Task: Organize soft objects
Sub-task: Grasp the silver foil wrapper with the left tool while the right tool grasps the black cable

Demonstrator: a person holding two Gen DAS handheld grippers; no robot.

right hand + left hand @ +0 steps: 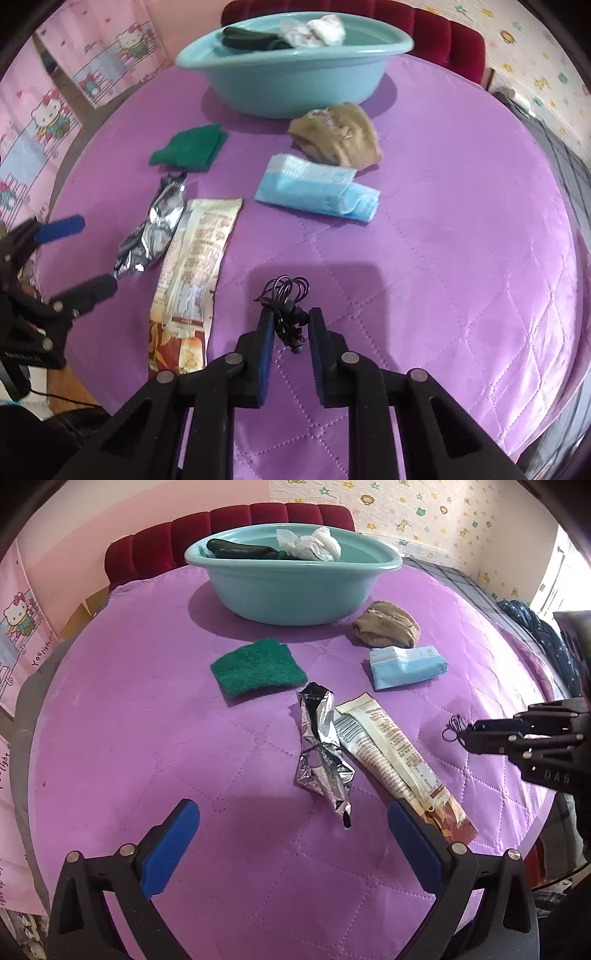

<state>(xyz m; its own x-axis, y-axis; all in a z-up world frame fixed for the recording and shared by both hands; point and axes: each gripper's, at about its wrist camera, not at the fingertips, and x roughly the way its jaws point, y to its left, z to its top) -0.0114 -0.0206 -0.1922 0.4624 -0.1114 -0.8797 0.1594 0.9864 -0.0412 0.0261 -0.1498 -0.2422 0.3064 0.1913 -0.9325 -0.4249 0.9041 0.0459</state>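
Observation:
On the round purple quilted table (147, 738) lie a green scouring pad (258, 670) (188, 147), a tan sock (386, 624) (336, 136), a blue face-mask pack (406, 666) (317, 188), a crumpled foil wrapper (321, 749) (155, 225) and a cream snack packet (395, 760) (192, 269). My left gripper (291, 825) is open just short of the foil wrapper. My right gripper (291, 325) is shut on black coiled earphones (286, 299) (452, 727).
A teal basin (288, 587) (295, 74) at the far side holds a dark cloth (240, 548) and white crumpled plastic (310, 542). A red padded chair back (229, 528) stands behind the table. A pink cartoon curtain (55, 110) hangs on the left.

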